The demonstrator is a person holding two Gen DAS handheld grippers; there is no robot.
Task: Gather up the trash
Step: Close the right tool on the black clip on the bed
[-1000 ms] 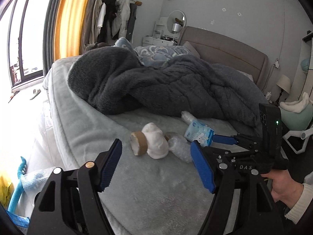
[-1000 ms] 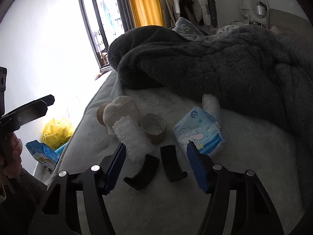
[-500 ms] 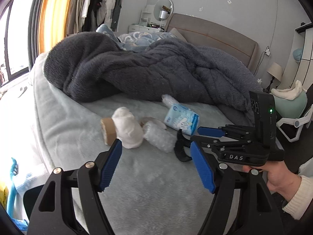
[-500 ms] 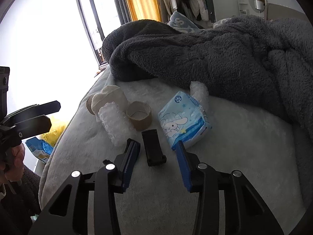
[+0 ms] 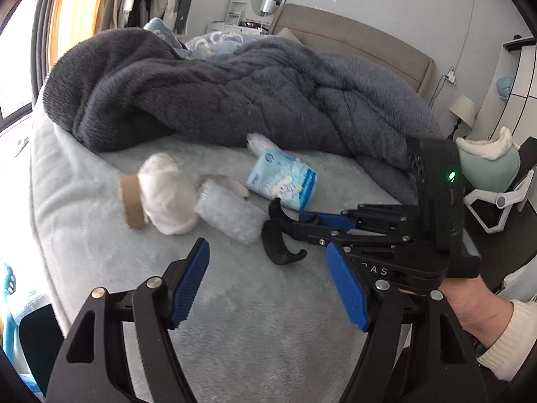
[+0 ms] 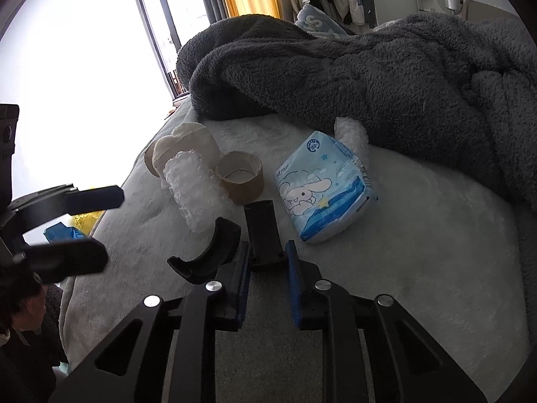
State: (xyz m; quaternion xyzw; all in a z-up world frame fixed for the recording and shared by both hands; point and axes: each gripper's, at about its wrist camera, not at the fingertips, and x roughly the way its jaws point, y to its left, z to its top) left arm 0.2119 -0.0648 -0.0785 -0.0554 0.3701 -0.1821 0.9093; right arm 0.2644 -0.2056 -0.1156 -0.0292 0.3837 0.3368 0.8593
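Trash lies on the grey bed: two black curved plastic pieces, one between my right fingers and one just left of it, a cardboard tape roll, a bubble wrap roll, a white wad and a blue tissue pack. My right gripper is shut on the near end of the straight black piece; it also shows in the left wrist view. My left gripper is open and empty above the bed, short of the bubble wrap.
A dark grey fleece blanket is heaped behind the trash. A second bubble wrap roll lies against it. A yellow bag and blue plastic lie on the floor beside the bed. A headboard stands at the back.
My right gripper moved forward and closed from wide open onto the straight black piece. My left gripper moved closer to the trash and stayed open.
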